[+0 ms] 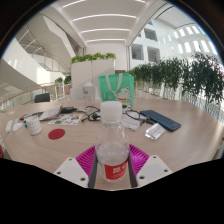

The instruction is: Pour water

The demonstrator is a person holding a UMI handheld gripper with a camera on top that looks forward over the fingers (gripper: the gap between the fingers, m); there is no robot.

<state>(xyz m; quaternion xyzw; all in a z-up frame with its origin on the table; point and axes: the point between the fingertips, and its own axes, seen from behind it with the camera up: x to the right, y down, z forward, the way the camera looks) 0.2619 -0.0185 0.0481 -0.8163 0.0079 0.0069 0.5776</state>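
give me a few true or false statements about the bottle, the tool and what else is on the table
1. A clear bottle with a red label stands between the fingers of the tool. True.
2. The bottle lies on its side. False: it is upright, cap at the top.
3. A dark tablet lies on the table beyond the bottle. True.
4. The bottle has no cap. False: a white cap sits on it.
5. The room beyond the table has no plants. False: a row of green plants stands behind the table.
6. The pink pads sit close at both sides of the bottle. True, though whether they press on it cannot be told.
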